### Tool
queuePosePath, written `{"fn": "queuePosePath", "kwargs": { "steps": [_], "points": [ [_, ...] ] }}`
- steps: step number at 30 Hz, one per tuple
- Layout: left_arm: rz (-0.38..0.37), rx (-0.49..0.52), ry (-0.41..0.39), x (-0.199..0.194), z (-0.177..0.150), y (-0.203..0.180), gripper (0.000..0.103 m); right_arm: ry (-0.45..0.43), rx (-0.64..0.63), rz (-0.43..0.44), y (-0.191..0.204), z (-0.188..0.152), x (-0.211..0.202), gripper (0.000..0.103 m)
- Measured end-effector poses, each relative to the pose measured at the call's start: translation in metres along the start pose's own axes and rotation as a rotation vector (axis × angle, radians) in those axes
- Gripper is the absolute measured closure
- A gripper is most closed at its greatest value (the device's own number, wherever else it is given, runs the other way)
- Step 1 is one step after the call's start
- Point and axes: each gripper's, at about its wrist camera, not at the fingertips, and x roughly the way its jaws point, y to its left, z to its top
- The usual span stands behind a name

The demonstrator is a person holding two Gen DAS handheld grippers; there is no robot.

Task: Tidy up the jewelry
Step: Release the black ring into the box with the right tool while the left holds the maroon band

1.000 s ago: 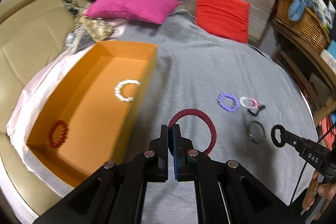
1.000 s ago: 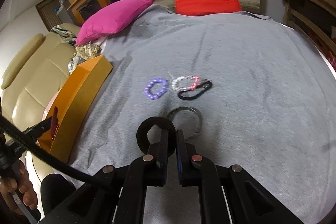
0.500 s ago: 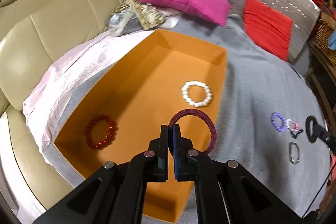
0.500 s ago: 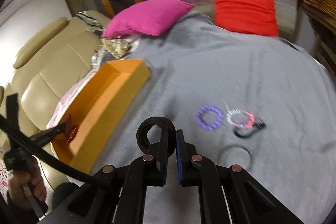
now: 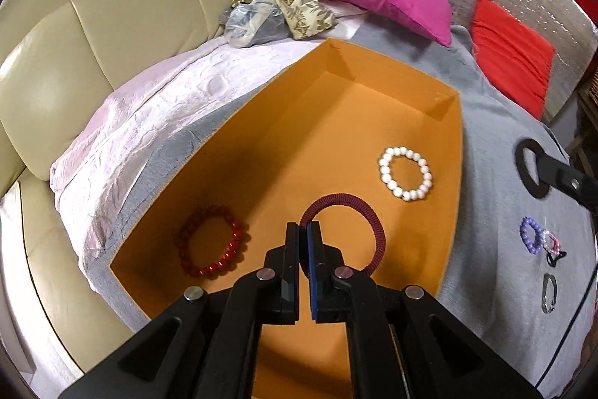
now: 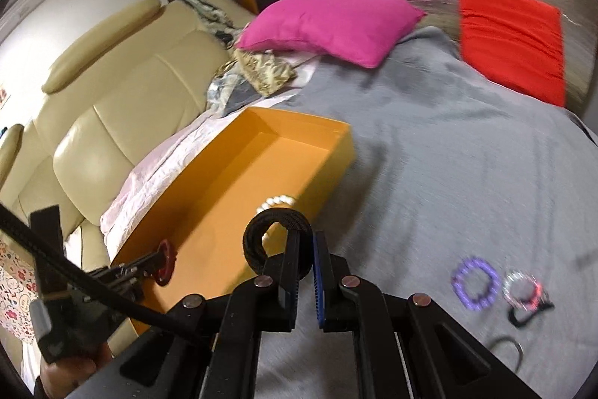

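Hanging from left tongs [image 5: 303, 230], maroon bangle [image 5: 358, 215] loops rightward over orange box [image 5: 454, 197]

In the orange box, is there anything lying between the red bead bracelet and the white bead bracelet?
On the box floor, nothing: bare orange between the red bead bracelet and white bead bracelet. In the left wrist view, the dark red coiled bracelet held by the left gripper overlaps that stretch.
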Motion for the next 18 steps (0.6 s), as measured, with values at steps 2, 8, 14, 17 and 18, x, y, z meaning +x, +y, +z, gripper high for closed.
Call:
{"fn": "queuePosePath", "kwargs": {
  "steps": [2, 8, 14, 17, 18],
  "points": [
    [0.000, -0.007, 0.001, 0.003, 0.003, 0.002, 0.099, 0.017, -0.019, 0.002, 0.011, 0.010, 0.017, 0.095],
    [0.002, -0.022, 0.009, 0.014, 0.007, 0.007, 0.099, 0.060, -0.045, -0.003, 0.026, 0.038, 0.060, 0.095],
    [0.005, -0.034, 0.024, 0.026, 0.014, 0.011, 0.099, 0.122, -0.061, -0.027, 0.030, 0.054, 0.100, 0.095],
    [0.005, -0.031, 0.030, 0.031, 0.017, 0.010, 0.099, 0.155, -0.066, -0.042, 0.031, 0.058, 0.120, 0.095],
    [0.007, -0.030, 0.031, 0.033, 0.018, 0.010, 0.099, 0.164, -0.067, -0.045, 0.032, 0.059, 0.127, 0.095]
  ]
}}
